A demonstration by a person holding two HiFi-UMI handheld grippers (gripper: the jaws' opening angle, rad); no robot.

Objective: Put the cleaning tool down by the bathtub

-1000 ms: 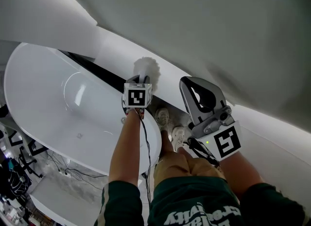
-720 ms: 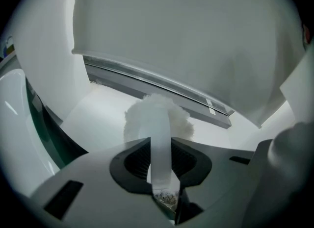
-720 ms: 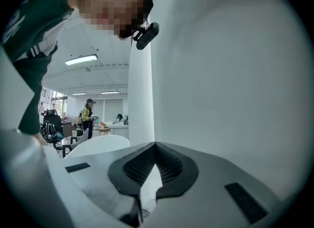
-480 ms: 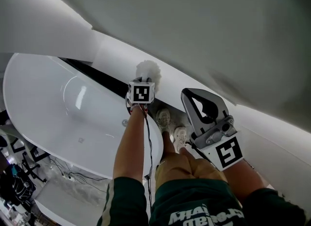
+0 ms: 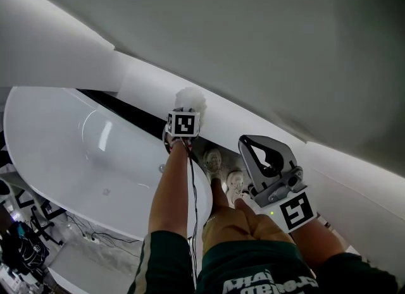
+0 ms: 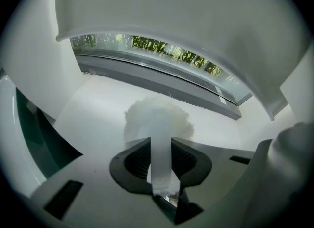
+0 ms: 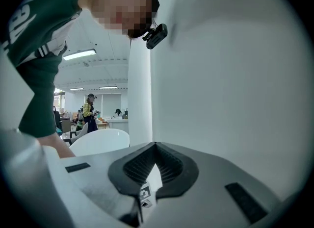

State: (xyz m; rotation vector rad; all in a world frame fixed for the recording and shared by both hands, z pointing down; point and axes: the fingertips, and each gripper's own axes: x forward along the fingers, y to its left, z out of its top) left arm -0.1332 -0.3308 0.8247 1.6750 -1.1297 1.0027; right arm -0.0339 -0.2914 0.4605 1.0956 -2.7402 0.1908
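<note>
While the head view looks steeply down past the white bathtub (image 5: 57, 141) at the left, the left gripper (image 5: 184, 113) hangs just off the tub's near end, with the fluffy white head of the cleaning tool (image 5: 190, 98) showing beyond it; the right gripper (image 5: 248, 142) is held off to the side, carrying nothing. From the left gripper view, the jaws stand narrow, clamped on the tool's flat white handle (image 6: 161, 163), and the head is near a white surface (image 6: 93, 109); I cannot tell whether they touch. From the right gripper view, the jaws meet at their tips, empty, beside a white wall (image 7: 230, 75). Setting the tool down looks to be the step in hand. Next, the head should rest beside the tub before the left jaws part.
</note>
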